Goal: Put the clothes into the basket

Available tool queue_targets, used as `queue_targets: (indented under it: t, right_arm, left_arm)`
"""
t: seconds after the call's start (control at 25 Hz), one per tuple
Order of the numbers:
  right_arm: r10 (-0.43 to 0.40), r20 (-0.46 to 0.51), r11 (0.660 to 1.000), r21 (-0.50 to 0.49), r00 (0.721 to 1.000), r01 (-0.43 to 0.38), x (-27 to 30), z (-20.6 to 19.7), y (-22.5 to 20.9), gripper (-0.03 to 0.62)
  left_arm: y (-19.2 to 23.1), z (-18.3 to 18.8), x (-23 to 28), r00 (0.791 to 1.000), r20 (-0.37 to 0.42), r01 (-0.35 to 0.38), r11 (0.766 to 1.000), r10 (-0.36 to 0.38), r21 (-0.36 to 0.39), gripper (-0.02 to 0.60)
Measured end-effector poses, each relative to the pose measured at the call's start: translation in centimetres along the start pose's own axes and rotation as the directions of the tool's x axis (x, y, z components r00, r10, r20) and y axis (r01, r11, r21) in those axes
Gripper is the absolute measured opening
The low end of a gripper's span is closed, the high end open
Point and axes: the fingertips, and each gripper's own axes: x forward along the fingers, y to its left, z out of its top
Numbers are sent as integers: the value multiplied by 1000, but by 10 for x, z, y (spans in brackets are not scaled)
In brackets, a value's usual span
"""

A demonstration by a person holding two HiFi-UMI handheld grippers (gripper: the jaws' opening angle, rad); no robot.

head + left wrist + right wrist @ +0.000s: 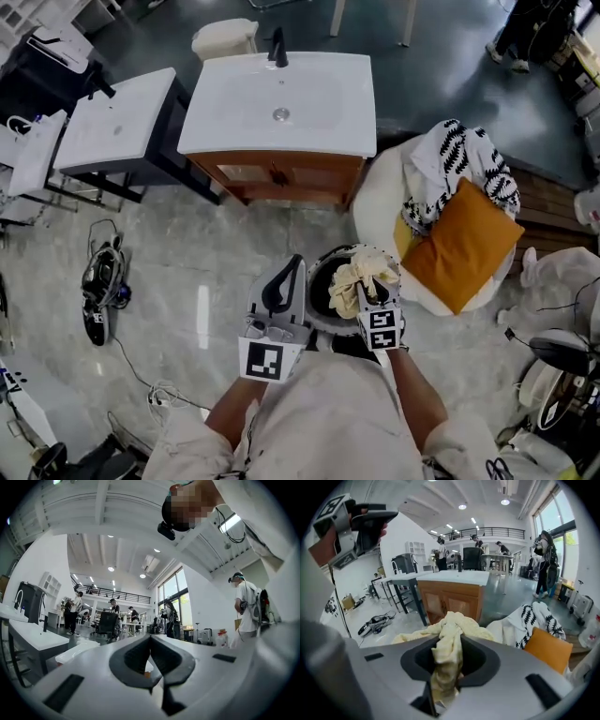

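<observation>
My right gripper is shut on a cream-yellow cloth, which is bunched up over a round dark basket on the floor just in front of me. In the right gripper view the cloth is pinched between the jaws and spills over both sides of the gripper. The left gripper hovers at the basket's left edge. Its jaws meet at the tips with nothing between them.
A white sink vanity on a wooden cabinet stands beyond the basket, with a second white basin stand to its left. At right, a white beanbag carries a black-and-white patterned cloth and an orange cushion. Cables and a device lie at left.
</observation>
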Motion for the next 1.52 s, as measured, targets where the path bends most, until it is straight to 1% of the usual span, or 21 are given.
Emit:
queue_targets:
  t: [0.12,0.24,0.32,0.4,0.52,0.64,0.76,0.8,0.88,0.92,0.96,1.0,1.04,1.08,1.16,1.36,1.52]
  right_arm:
    - [67,-102,997,-20,993,-69,20,-36,20,86]
    - [107,-195,993,-34,975,-116,42,-64,36,87]
    - [126,-261,989,-41,957,-141,56,-85,47,86]
    - [150,-327,983,-53,933,-177,64,-102,60,86]
    - [161,-398,970,-105,903,-219,75,-120,72,86]
    - [154,-437,958,-153,886,-242,84,-130,81,86]
    - [157,-444,949,-180,882,-259,88,-130,88,86]
    - [168,-447,947,-174,878,-270,89,-130,91,86]
    - [216,-464,946,-120,859,-303,91,-133,100,91]
    - [239,-472,945,-88,848,-316,92,-134,104,107]
    - [250,-481,944,-70,840,-321,92,-136,106,144]
    - [247,-491,945,-68,835,-320,93,-137,107,195]
    - [239,-500,946,-74,833,-316,93,-138,106,228]
    - [229,-506,947,-81,832,-310,92,-139,105,232]
    - [217,-511,952,-76,832,-295,90,-141,101,227]
    - [210,-500,967,-23,840,-255,81,-147,93,213]
    - [200,-476,976,20,856,-217,81,-148,82,206]
  left_arm:
    - [1,-8,-5,1000,-21,1,1000,0,6,5]
    - [6,-15,-8,999,-37,-14,1000,14,-5,5]
    - [9,-19,-11,999,-45,-24,1000,23,-11,5]
    - [10,-23,-13,998,-55,-24,1000,24,-10,5]
    - [12,-26,-15,998,-65,-24,1000,23,-14,5]
    - [15,-27,-17,997,-67,-26,1000,25,-15,5]
    - [17,-29,-20,997,-70,-29,999,27,-20,5]
    - [17,-30,-21,997,-73,-29,999,27,-20,5]
    - [19,-33,-23,996,-83,-31,999,29,-20,5]
    - [20,-34,-24,996,-90,-33,999,31,-21,5]
    - [20,-35,-25,995,-95,-34,999,32,-23,5]
    - [21,-36,-26,995,-99,-35,999,32,-25,5]
    - [21,-36,-27,994,-102,-35,999,32,-26,5]
    - [22,-36,-27,994,-103,-34,999,31,-27,5]
    - [21,-36,-27,994,-106,-33,999,30,-29,5]
    - [18,-37,-25,994,-112,-20,999,15,-39,5]
    - [13,-41,-18,995,-97,5,999,-9,-45,5]
